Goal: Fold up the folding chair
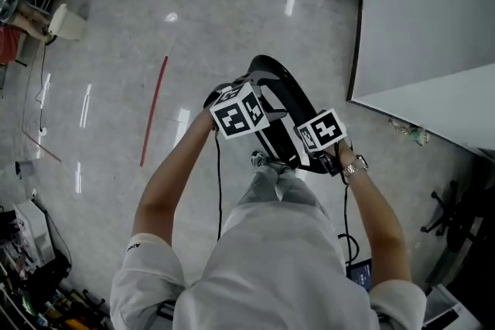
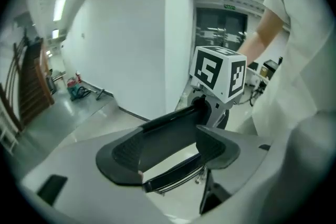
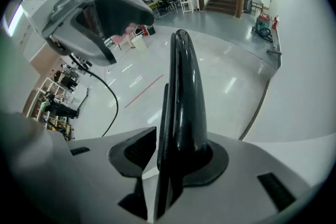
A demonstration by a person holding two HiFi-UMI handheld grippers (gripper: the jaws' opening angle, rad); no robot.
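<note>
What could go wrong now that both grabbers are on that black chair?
1. The right gripper clamps the folding chair only by a thin edge. It might slip, and the chair could swing or drop onto the glossy floor.
2. The left gripper also grips one narrow panel, so the chair could twist between the two holds.
3. A cable hangs close beside the chair and might snag in it.

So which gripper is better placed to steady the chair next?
Probably the right. The right gripper clamps its jaws on the folding chair at its thin edge. The left gripper has part of the chair between its jaws, but whether it grips is unclear.
</note>
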